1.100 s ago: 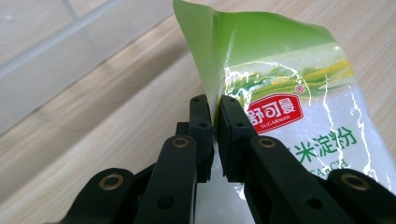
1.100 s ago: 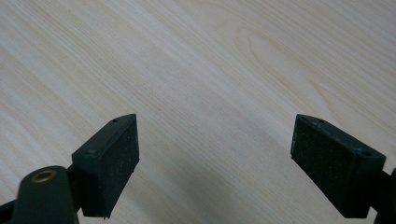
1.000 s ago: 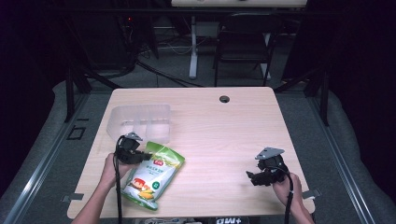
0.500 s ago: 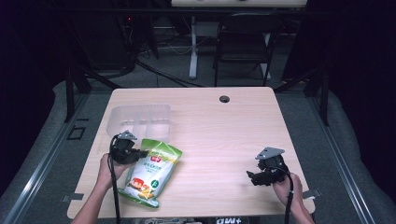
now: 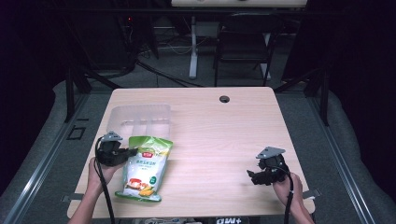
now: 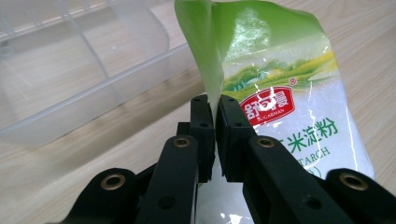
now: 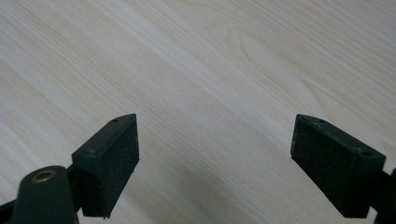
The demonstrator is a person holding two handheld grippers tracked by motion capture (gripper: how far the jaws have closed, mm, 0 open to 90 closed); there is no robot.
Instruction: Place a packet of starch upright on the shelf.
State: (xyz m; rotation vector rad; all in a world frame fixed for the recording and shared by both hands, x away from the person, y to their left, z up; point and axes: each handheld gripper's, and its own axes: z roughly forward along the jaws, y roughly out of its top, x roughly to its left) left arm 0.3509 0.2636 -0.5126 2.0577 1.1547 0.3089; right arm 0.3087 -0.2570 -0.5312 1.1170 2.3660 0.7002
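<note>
Pinching the green bag's edge beside the clear tray!
Left gripper (image 6: 215, 109) clamps the bag (image 5: 144, 165) at its upper edge, lifting that edge just in front of the tray (image 5: 138, 117), likely to raise it; it has slid nearer the person since before. Right gripper (image 7: 215, 161), well right of the tray, gapes empty over the table (image 5: 224, 135).

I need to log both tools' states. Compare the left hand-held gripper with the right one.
The left hand-held gripper is shut, its jaws pinching an edge of the green starch bag; the right hand-held gripper stands wide open with nothing between its jaws. The left one sits by the clear plastic tray at the table's left side; the right one is over bare wood near the right edge. Both have black jaws and are held by a hand.
</note>
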